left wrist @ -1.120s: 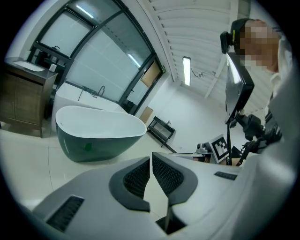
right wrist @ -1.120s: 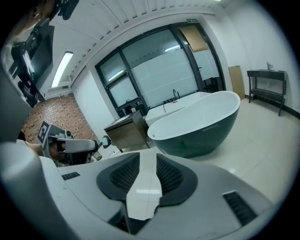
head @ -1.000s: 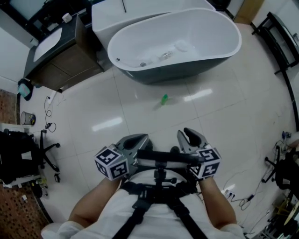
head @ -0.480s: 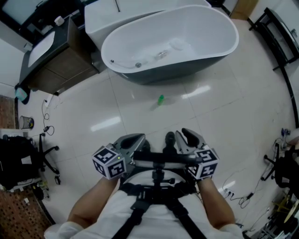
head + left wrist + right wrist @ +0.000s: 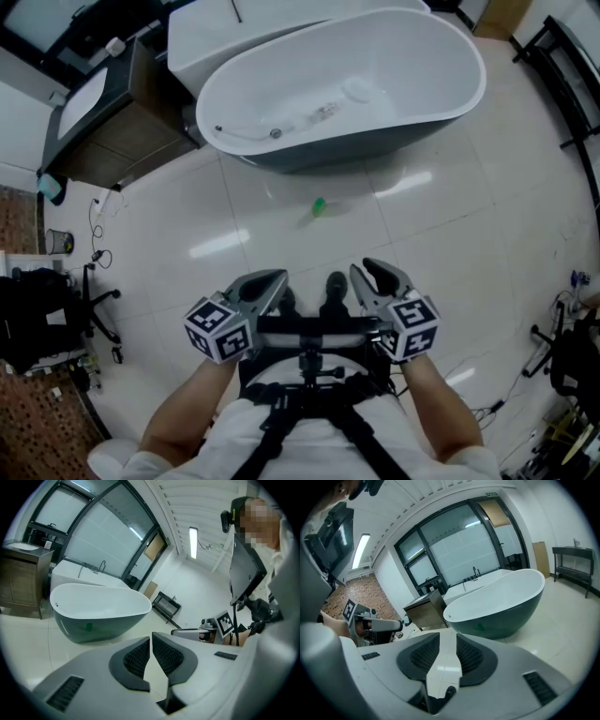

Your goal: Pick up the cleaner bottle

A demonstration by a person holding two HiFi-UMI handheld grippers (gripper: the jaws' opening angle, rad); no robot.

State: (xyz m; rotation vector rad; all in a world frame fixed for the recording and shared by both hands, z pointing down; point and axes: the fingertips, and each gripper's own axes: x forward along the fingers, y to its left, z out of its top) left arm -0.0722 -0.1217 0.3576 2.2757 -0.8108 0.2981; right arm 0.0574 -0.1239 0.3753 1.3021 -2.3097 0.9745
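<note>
Between the ribbed pads of the left gripper nothing is sitting: its jaws are pressing together, clenched on air. Beside it, the right gripper is holding its jaws a narrow slit apart, likewise empty. Both are pointing forward and down over the glossy white tiled floor. Far ahead, well apart from either, the small green cleaner bottle is resting on the tiles, just on the near side of the white oval bathtub with the dark outer wall. It is sitting almost midway between the two grippers' lines, so neither is looking clearly nearer. Its long axis is showing too small to read.
</note>
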